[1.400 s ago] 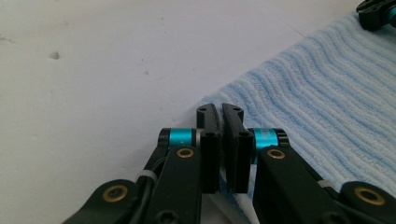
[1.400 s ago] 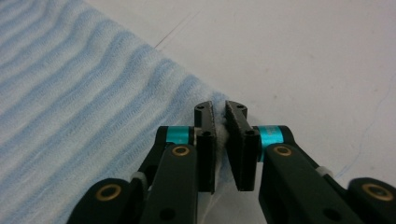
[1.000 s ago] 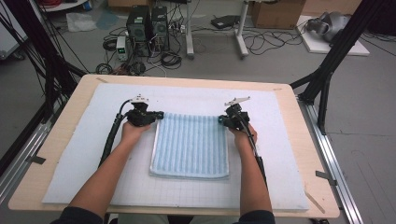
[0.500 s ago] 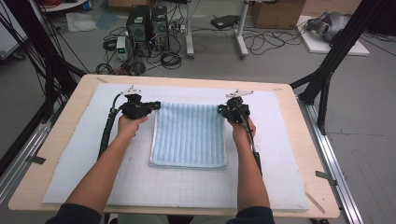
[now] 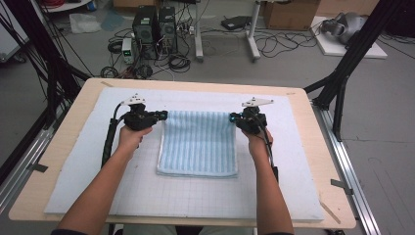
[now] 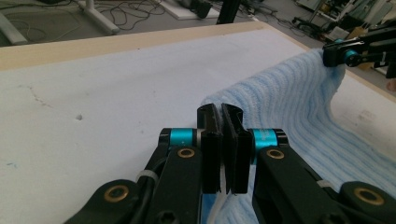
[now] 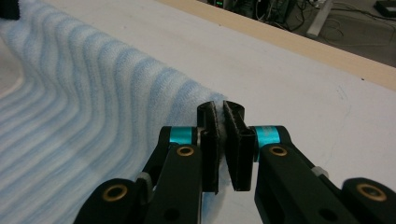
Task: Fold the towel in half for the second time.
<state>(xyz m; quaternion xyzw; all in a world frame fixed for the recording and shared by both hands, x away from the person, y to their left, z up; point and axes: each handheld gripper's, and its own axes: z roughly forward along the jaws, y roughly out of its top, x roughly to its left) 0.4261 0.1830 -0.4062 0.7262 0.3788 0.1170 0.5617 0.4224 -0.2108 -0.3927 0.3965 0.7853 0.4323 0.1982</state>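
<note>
A light blue striped towel lies on the white mat, its far edge lifted off the surface. My left gripper is shut on the towel's far left corner, and my right gripper is shut on its far right corner. In the left gripper view the black jaws pinch the towel, which rises toward the other gripper at the upper right. The right gripper view has its jaws closed on a fold of the towel, which sags away to the left.
The mat covers a wooden table with bare edges all round. Behind the table on the floor stand computer cases, cables and a cardboard box. Black frame posts rise at both sides.
Both grippers have risen and moved toward the far edge of the table, taking the towel's far edge with them. The towel has stretched out and lifted at that end.
</note>
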